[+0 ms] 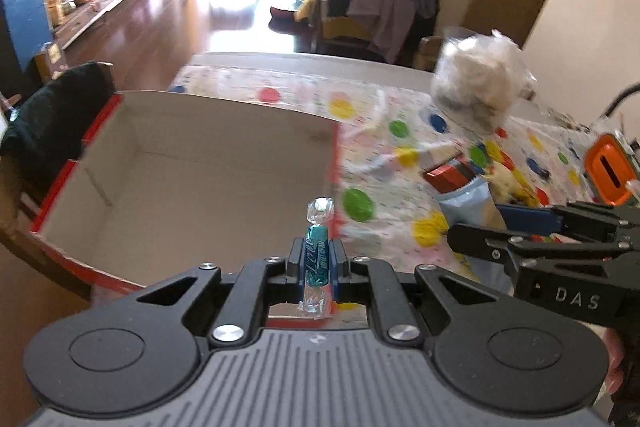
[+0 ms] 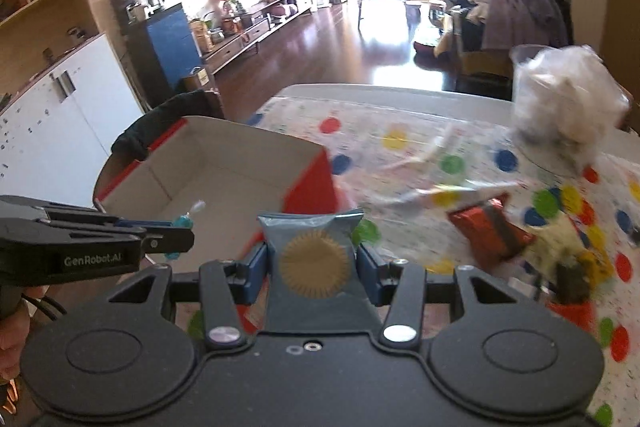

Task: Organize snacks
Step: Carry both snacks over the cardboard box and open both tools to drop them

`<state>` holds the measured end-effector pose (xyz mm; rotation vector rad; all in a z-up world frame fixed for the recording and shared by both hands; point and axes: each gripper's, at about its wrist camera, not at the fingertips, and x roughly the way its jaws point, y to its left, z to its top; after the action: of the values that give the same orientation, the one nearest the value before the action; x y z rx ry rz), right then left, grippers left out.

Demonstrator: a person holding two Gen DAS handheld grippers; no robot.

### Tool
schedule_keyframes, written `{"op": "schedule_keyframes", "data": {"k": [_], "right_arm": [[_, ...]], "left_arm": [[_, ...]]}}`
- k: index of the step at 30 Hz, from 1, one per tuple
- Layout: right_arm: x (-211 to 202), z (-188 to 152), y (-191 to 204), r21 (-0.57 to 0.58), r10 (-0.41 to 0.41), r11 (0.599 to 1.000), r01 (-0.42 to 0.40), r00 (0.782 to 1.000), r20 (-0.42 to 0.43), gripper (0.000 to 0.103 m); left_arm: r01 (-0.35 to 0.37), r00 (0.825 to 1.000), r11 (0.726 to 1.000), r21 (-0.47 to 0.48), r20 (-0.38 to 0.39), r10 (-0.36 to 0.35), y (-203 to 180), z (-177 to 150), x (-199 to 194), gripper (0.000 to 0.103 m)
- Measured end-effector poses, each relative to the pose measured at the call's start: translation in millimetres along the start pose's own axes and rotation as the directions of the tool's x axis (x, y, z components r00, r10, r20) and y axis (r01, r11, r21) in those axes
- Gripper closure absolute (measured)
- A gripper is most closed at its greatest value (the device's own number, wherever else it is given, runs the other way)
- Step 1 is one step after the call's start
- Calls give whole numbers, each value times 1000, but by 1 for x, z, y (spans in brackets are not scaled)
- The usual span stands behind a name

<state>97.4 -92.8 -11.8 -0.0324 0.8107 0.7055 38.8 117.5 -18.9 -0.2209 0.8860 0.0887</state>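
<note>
A teal candy (image 1: 317,254) in a clear twist wrapper stands upright, pinched between the closed fingers of the left gripper (image 1: 317,259). It hangs over the near rim of an open cardboard box (image 1: 192,163), which has red outer walls and a plain brown inside.

The right gripper (image 2: 312,259) is shut on a pale blue pouch (image 2: 313,259) w/ a gold sunburst seal on its front. The pouch is held upright, just beside the box's right near corner, over the table.

The table (image 2: 400,143) wears a white cloth w/ red, yellow, green & blue dots. The box sits at its left edge. To the right of the box, near the table's middle, lie a red-orange snack pack (image 2: 490,231) and, next to it toward the right edge, a yellowish packet (image 2: 576,259), too blurred to identify. A crumpled clear wrapper (image 2: 432,183) lies between the box and those snacks. Toward the far right corner is a clear bag (image 2: 568,103) of pale, fluffy contents; possibly cotton or tissue, the view is soft there. In the left view an orange device (image 1: 608,171) sits at the table's right edge.

A dark cloth (image 1: 52,115) hangs on a chair behind the box's left side.
</note>
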Motion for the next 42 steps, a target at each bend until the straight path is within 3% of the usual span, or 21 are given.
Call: {"op": "schedule_keyframes", "data": {"k": [6, 12, 18, 28, 34, 42], "right_arm": [[32, 14, 36, -24, 13, 1000, -13, 1000, -16, 55], [69, 24, 72, -84, -4, 996, 0, 999, -47, 55], [110, 31, 91, -111, -33, 994, 21, 993, -111, 55], [168, 40, 101, -98, -20, 995, -6, 966, -257, 56], [190, 34, 104, -111, -45, 994, 7, 939, -342, 56], [197, 27, 111, -149, -76, 989, 22, 928, -364, 56]], "left_arm": [[-75, 997, 996, -38, 4, 75, 51, 10, -5, 92], [-182, 983, 983, -27, -3, 182, 94, 21, 7, 92], [-225, 972, 974, -15, -65, 224, 123, 28, 33, 92], [-187, 963, 982, 17, -196, 186, 145, 46, 78, 92], [-173, 939, 982, 71, -289, 186, 142, 47, 103, 92], [-149, 916, 981, 122, -357, 183, 137, 37, 121, 92]]}}
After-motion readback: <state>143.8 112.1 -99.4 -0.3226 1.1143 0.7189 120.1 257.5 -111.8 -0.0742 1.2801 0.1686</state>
